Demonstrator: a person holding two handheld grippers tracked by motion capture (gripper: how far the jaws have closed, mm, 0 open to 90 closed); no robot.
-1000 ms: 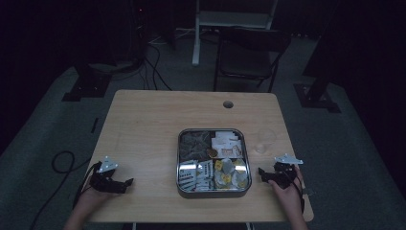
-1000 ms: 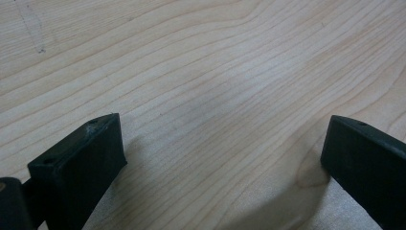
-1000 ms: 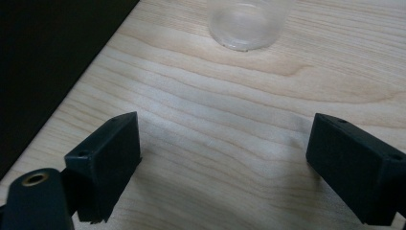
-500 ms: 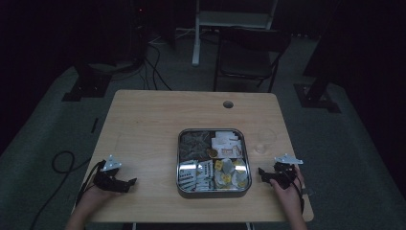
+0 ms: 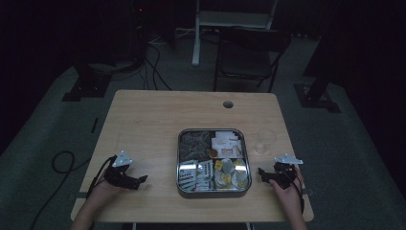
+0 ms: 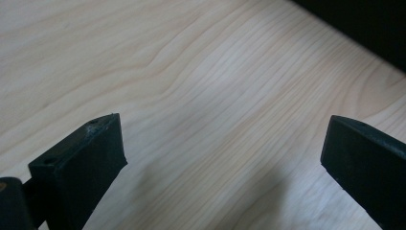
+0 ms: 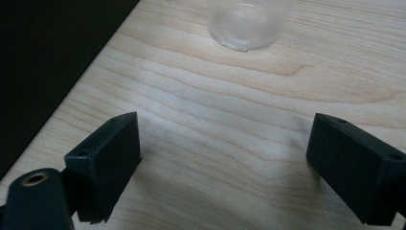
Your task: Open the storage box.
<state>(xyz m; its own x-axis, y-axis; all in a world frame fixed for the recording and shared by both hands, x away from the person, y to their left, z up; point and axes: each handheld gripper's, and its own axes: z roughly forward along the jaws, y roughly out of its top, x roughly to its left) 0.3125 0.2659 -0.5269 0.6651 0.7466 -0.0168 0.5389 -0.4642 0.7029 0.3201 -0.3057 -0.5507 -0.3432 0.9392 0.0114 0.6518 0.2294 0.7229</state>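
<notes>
A square metal tray sits at the middle of the wooden table; its compartments hold several small packets and wrapped pieces. A clear plastic cup stands just right of the tray and appears again at the top of the right gripper view. My left gripper rests low near the table's front left, jaws pointing toward the tray. Its jaws stand wide apart over bare wood. At the front right my right gripper is open too, with nothing between its jaws, and the cup lies ahead of it.
A round cable hole sits near the table's far edge. The table's right edge runs close beside the right gripper. A dark chair and stand legs are on the floor beyond the table.
My left gripper has shifted slightly right and forward, toward the tray. The right gripper has stayed where it was.
</notes>
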